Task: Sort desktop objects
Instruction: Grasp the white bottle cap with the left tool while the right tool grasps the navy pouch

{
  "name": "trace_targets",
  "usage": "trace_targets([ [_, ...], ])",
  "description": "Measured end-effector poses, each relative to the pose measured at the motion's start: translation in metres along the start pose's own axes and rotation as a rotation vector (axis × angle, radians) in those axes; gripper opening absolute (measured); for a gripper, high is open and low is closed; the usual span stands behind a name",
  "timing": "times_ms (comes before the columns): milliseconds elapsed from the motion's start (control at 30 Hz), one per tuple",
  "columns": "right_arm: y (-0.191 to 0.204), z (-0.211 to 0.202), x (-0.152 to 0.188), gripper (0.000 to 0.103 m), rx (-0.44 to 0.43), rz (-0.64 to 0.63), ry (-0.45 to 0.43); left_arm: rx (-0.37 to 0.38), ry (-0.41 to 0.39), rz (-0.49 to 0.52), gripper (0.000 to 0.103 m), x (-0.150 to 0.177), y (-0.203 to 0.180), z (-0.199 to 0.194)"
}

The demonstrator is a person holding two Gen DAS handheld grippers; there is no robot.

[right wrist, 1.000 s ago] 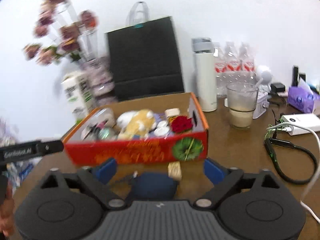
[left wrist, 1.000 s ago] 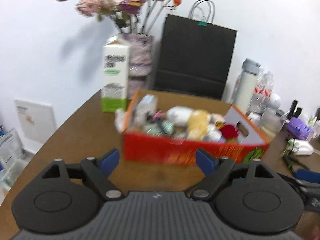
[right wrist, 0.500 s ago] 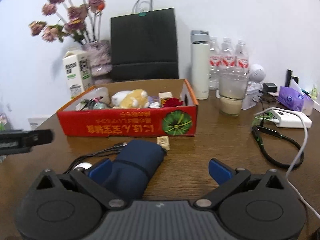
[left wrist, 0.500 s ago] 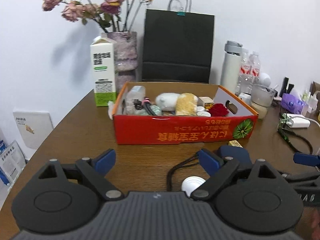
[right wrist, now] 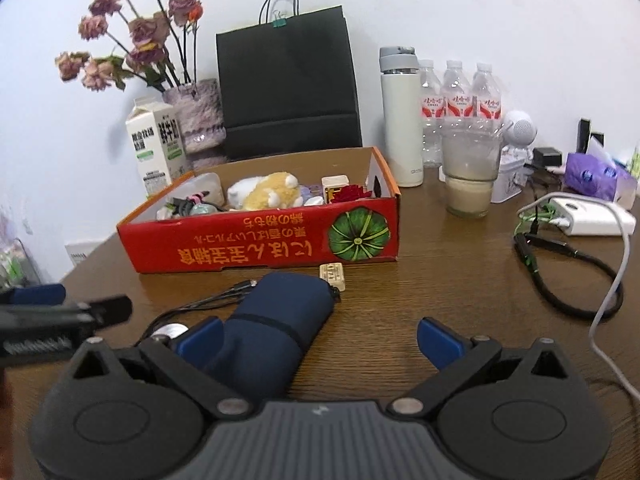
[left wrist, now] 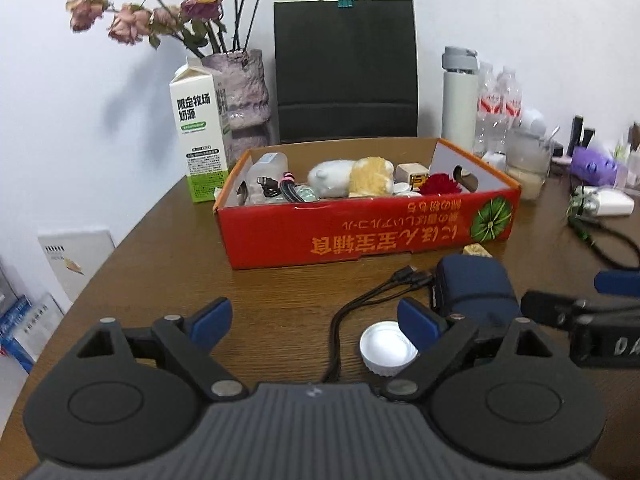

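A red cardboard box point(left wrist: 360, 236) point(right wrist: 256, 248) holds a plush toy, cables, a red flower and other small items. In front of it on the wooden table lie a navy pouch point(left wrist: 474, 292) point(right wrist: 276, 328), a black cable point(left wrist: 360, 308), a white cap point(left wrist: 386, 346) and a small yellow block point(right wrist: 333, 274). My left gripper point(left wrist: 316, 316) is open and empty, its right finger by the cap. My right gripper point(right wrist: 320, 338) is open and empty, its left finger against the pouch.
A milk carton point(left wrist: 200, 136), a vase of dried roses point(left wrist: 240, 92) and a black paper bag point(left wrist: 346, 72) stand behind the box. To the right are a white flask point(right wrist: 402, 116), water bottles, a cup point(right wrist: 470, 176), a white charger point(right wrist: 592, 218) and cables.
Both grippers have drawn back from the box and lowered toward the table. The pouch, the cable and the cap have come into view close in front of the fingers.
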State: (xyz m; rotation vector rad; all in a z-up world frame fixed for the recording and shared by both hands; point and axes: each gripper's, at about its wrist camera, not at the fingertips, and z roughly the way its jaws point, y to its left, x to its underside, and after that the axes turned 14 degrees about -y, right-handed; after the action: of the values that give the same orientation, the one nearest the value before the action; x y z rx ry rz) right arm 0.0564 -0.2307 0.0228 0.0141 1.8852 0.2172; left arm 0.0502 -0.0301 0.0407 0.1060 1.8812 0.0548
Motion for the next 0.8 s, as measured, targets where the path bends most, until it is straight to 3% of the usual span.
trace_targets([
  [133,-0.005,-0.009,0.000,0.098,-0.103,0.038,-0.040,0.091,-0.013,-0.018,0.089,0.005,-0.007,0.001],
  [200,-0.006,-0.017,0.001,0.097,-0.151,0.029,-0.062,0.107,0.013,-0.058,0.078,0.007,-0.007,0.010],
  [300,-0.006,-0.025,0.001,0.092,-0.141,0.030,-0.065,0.163,0.081,-0.112,0.059,0.012,-0.004,0.023],
  [433,-0.015,-0.031,0.001,0.087,-0.081,0.048,-0.032,0.228,0.073,-0.088,0.058,0.015,-0.015,0.027],
  [533,-0.019,-0.025,-0.001,0.084,-0.075,0.068,-0.006,0.198,0.094,-0.059,0.041,0.020,-0.021,0.036],
  [567,-0.019,-0.020,-0.002,0.083,-0.079,0.077,0.002,0.192,0.112,-0.075,0.026,0.022,-0.018,0.039],
  [633,-0.016,-0.008,-0.003,0.083,-0.093,0.091,0.032,0.202,0.113,-0.103,0.023,0.026,-0.013,0.036],
  [700,-0.008,0.007,-0.004,0.083,-0.097,0.094,0.062,0.202,0.085,-0.097,0.013,0.027,-0.010,0.029],
  [800,0.010,0.029,-0.007,0.083,-0.077,0.055,0.098,0.189,0.050,-0.128,0.011,0.022,0.000,0.011],
])
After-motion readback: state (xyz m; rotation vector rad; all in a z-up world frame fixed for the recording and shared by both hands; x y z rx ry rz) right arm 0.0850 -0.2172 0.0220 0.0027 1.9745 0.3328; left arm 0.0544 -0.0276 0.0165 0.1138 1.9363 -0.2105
